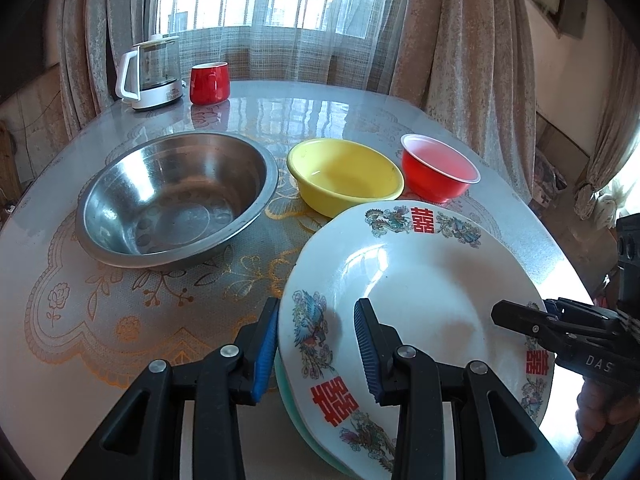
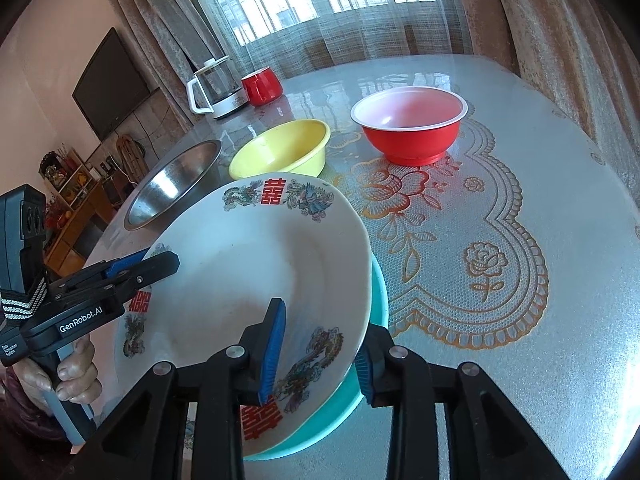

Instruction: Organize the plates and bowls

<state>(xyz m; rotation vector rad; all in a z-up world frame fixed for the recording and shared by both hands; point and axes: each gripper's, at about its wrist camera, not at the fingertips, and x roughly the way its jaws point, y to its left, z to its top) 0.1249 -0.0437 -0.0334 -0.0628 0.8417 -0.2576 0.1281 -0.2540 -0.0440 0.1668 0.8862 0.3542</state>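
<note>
Two hand-held grippers straddle the white plate's (image 1: 420, 280) rims, pads not touching; glossy, breakable china—grip rims.

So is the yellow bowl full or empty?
Empty. The yellow bowl sits upright on the table, and both views show only its bare yellow inside.

The left hand-held gripper (image 1: 316, 348) had its two blue pads on either side of the near-left rim of the white plate (image 1: 416, 292), which lay on a teal plate (image 1: 288, 396) on the table (image 1: 120, 300). The right hand-held gripper (image 1: 516, 316) reached the plate's right rim. Behind stood a steel bowl (image 1: 176, 200), a yellow bowl (image 1: 344, 176) and a red bowl (image 1: 438, 170).
</note>
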